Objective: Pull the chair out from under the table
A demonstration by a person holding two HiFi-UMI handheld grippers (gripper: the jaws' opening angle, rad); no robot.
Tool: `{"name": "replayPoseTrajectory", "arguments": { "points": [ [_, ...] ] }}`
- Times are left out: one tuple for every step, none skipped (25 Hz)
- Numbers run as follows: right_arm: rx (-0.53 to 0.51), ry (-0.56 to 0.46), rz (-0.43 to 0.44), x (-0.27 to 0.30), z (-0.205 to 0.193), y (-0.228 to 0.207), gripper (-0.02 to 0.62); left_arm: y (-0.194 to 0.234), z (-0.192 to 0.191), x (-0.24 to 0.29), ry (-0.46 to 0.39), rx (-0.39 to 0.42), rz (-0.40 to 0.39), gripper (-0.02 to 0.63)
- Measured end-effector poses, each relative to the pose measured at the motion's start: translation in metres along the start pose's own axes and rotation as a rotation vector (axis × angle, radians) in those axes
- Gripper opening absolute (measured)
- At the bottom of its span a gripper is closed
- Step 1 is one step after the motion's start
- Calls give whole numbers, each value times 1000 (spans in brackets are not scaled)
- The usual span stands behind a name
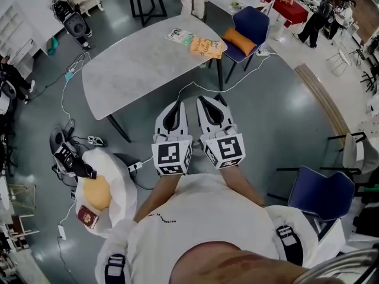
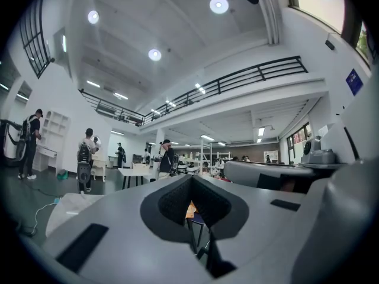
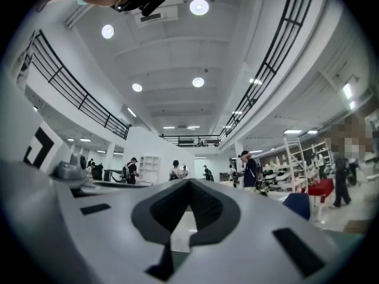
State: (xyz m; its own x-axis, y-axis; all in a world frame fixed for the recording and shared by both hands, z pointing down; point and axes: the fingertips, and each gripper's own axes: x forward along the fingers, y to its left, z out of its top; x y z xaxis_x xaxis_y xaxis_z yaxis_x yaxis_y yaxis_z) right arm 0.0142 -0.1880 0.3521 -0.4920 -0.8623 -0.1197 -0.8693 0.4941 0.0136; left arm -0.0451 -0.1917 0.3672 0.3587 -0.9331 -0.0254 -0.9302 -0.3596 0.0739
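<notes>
Navy-blue upholstered chair bearing an orange cushion stands at two o'clock of the grey rounded table. Left gripper and right gripper, at six o'clock, are clenched on nothing.

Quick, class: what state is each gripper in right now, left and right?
Left gripper: closed, holding nothing.
Right gripper: closed, holding nothing.
</notes>
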Motion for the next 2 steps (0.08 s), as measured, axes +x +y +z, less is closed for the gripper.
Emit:
{"name": "replayPoseTrajectory", "arguments": {
  "points": [
    [-2, -3, 3, 0, 1, 1, 14, 1, -1, 0, 1, -3, 3, 5],
    [-2, -5, 7, 0, 2, 2, 14, 2, -1, -1, 2, -7, 6, 5]
  ]
}}
